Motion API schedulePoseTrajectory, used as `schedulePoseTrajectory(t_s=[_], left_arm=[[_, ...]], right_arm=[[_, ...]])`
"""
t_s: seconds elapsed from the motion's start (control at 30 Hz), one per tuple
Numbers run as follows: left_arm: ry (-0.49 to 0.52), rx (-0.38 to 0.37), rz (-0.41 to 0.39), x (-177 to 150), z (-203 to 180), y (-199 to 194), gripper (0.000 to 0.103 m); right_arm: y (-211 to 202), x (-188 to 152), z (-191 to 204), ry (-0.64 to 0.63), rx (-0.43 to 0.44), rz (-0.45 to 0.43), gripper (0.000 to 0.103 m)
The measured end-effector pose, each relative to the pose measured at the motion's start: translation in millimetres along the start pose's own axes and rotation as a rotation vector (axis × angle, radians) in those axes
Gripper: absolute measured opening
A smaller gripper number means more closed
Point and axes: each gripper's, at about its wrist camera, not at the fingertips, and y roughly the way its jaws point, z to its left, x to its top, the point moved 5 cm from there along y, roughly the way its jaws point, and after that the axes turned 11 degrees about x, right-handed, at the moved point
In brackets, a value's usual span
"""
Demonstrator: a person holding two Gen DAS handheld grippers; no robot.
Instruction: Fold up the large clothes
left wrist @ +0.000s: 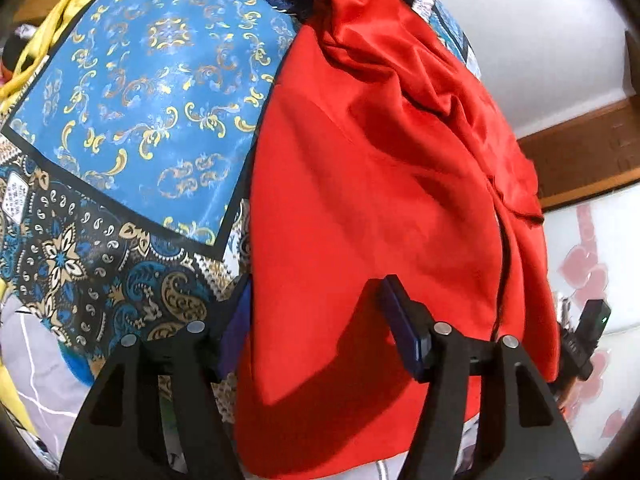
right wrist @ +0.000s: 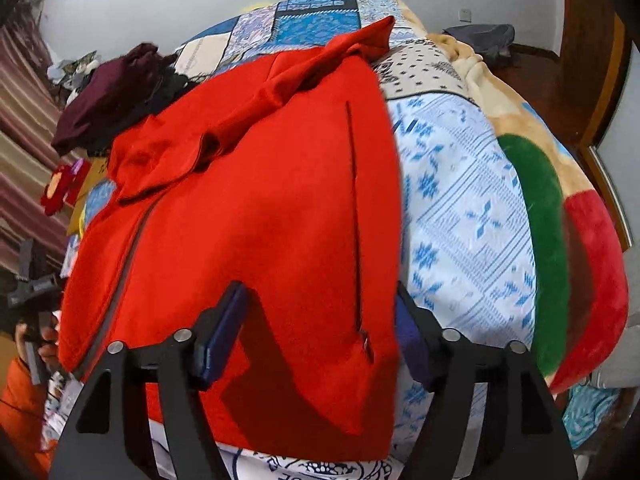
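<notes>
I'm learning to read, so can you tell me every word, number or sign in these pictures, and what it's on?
There are none that can be read.
The patchwork bedspread has a pale patch with tiny dark marks at its left edge: too small and blurred to read, maybe only pattern.
The red jacket shows no label or logo, only a zipper.
Both tools show no writing.

No words, brand marks or numbers can be read anywhere here; the bedspread carries only scrolls and paisley ornament.
</notes>
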Motion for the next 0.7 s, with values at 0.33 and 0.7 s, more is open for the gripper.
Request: schedulePoseTrajectory(t_s=[0.33,0.7], left_arm=[[0.013,-0.041,0.020,-32,-18,-14,0.063],[0.072,-0.012,-0.139,3,-69,-57,0.006]], right_arm=[[-3,-8,2,0.056,0.001,-0.031,0.045],[-25,25,40,-0.019,0.105,-0.131,0.013]])
